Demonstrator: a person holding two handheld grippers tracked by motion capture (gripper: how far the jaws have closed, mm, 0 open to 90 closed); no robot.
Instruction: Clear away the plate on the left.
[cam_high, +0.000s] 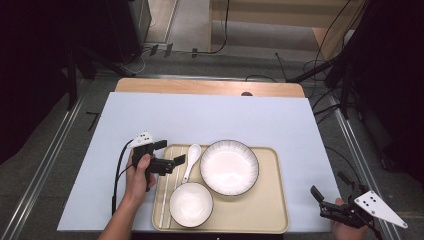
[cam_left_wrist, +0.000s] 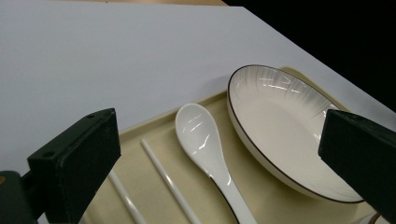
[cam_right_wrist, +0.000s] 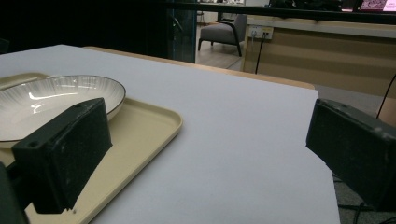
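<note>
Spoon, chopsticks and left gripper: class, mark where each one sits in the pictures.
Spoon (cam_left_wrist: 201, 133): left gripper view, on the middle of its scoop.
Chopsticks (cam_left_wrist: 164, 175): left gripper view, on the shaft of the one nearer the spoon.
Left gripper (cam_high: 172, 153): high view, midway between its open fingertips.

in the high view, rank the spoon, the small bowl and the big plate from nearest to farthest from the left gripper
1. White spoon: just right of the left gripper, near the tray's left side.
2. Small white bowl: below and right of it, at the tray's near edge.
3. Large dark-rimmed plate: farther right, at the tray's centre.
</note>
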